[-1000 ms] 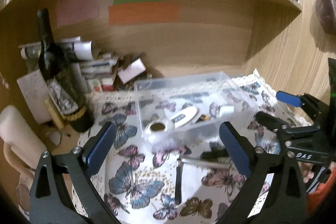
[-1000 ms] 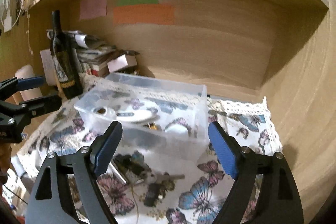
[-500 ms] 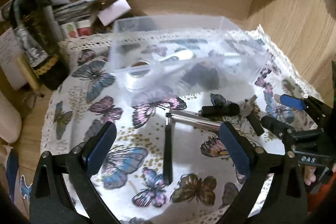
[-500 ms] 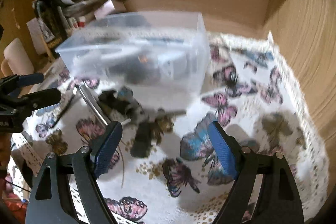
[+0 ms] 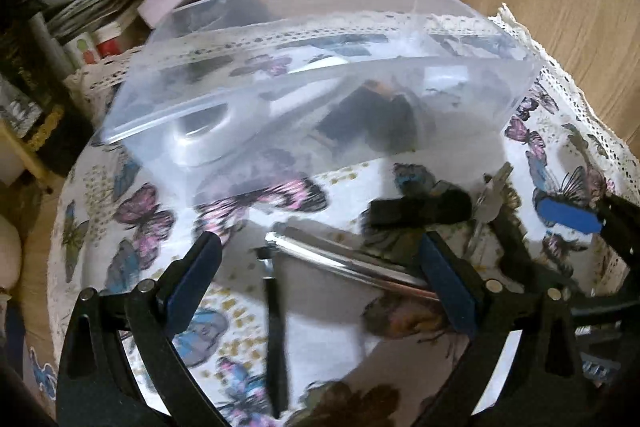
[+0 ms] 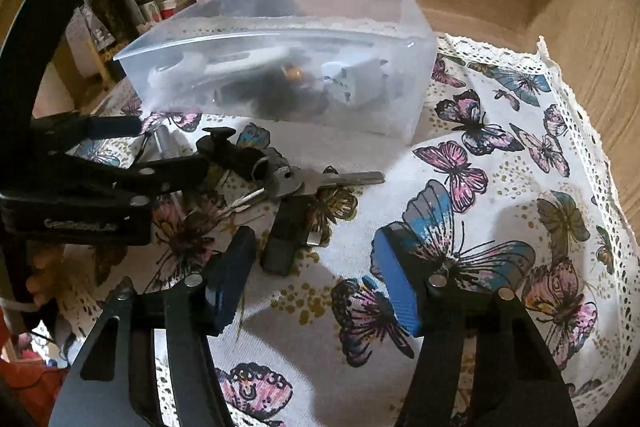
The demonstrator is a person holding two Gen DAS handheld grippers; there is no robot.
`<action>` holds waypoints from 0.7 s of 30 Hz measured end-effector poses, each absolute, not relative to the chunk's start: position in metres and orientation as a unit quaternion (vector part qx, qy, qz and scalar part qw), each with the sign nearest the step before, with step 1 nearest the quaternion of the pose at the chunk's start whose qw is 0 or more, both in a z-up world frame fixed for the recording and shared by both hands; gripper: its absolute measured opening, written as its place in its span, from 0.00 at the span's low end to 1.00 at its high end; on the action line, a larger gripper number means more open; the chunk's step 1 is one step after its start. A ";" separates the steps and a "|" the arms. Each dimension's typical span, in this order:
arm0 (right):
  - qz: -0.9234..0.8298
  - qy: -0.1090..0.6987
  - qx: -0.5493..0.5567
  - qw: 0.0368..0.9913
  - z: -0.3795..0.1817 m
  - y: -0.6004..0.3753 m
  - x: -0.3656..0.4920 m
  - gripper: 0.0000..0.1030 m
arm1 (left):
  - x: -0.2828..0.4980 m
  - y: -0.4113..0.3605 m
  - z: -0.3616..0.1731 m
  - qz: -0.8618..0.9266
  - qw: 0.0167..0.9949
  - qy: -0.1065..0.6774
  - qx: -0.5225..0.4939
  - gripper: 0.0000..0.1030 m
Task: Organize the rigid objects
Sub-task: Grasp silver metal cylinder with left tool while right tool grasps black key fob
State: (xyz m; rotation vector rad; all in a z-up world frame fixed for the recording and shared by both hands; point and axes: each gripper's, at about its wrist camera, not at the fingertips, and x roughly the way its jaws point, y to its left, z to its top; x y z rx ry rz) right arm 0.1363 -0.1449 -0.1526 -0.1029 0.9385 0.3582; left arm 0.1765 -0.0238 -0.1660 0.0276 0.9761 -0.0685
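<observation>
Two open, empty grippers over loose items near the clear bin [image 6: 280, 67].
Left gripper [image 5: 320, 279] straddled the steel tube [image 5: 348, 263] — lying left-right; right gripper [image 6: 316, 279] hovered just right of the black fob [image 6: 286, 235], the nearer arm.

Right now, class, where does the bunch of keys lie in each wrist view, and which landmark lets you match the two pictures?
Left wrist view: the bunch of keys lies right of centre on the butterfly cloth, in front of the clear box's right end.
Right wrist view: the keys lie left of centre, in front of the box.
Shared landmark: the clear plastic box.
</observation>
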 end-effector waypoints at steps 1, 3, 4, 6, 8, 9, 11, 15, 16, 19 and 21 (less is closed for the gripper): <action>0.173 0.450 -0.048 0.875 -0.153 -0.145 0.137 0.51 | 0.174 -0.019 -0.165 -0.029 0.883 0.469 0.012 0.97; 0.172 0.449 -0.051 0.875 -0.153 -0.144 0.137 0.49 | 0.169 -0.008 -0.166 -0.023 0.881 0.473 0.006 0.97; 0.172 0.449 -0.053 0.875 -0.154 -0.143 0.137 0.48 | 0.165 -0.003 -0.166 -0.022 0.879 0.476 0.001 0.97; 0.174 0.448 -0.057 0.875 -0.154 -0.141 0.138 0.46 | 0.159 0.007 -0.168 -0.018 0.876 0.483 -0.008 0.97; 0.174 0.447 -0.062 0.875 -0.154 -0.140 0.137 0.43 | 0.153 0.013 -0.170 -0.016 0.875 0.484 -0.011 0.97; 0.175 0.446 -0.064 0.875 -0.154 -0.139 0.137 0.41 | 0.152 0.016 -0.172 -0.015 0.874 0.485 -0.011 0.97; 0.177 0.445 -0.067 0.875 -0.154 -0.138 0.137 0.38 | 0.150 0.017 -0.175 -0.017 0.872 0.490 -0.013 0.97; 0.176 0.440 -0.070 0.878 -0.154 -0.136 0.137 0.29 | 0.151 0.007 -0.173 -0.038 0.874 0.485 -0.005 0.85; 0.177 0.439 -0.071 0.878 -0.154 -0.136 0.137 0.26 | 0.152 0.004 -0.173 -0.039 0.875 0.482 0.002 0.77; 0.176 0.438 -0.069 0.879 -0.154 -0.137 0.138 0.23 | 0.153 -0.005 -0.171 -0.053 0.881 0.470 0.012 0.56; 0.174 0.437 -0.068 0.880 -0.153 -0.137 0.137 0.23 | 0.151 -0.010 -0.169 -0.065 0.883 0.465 0.016 0.44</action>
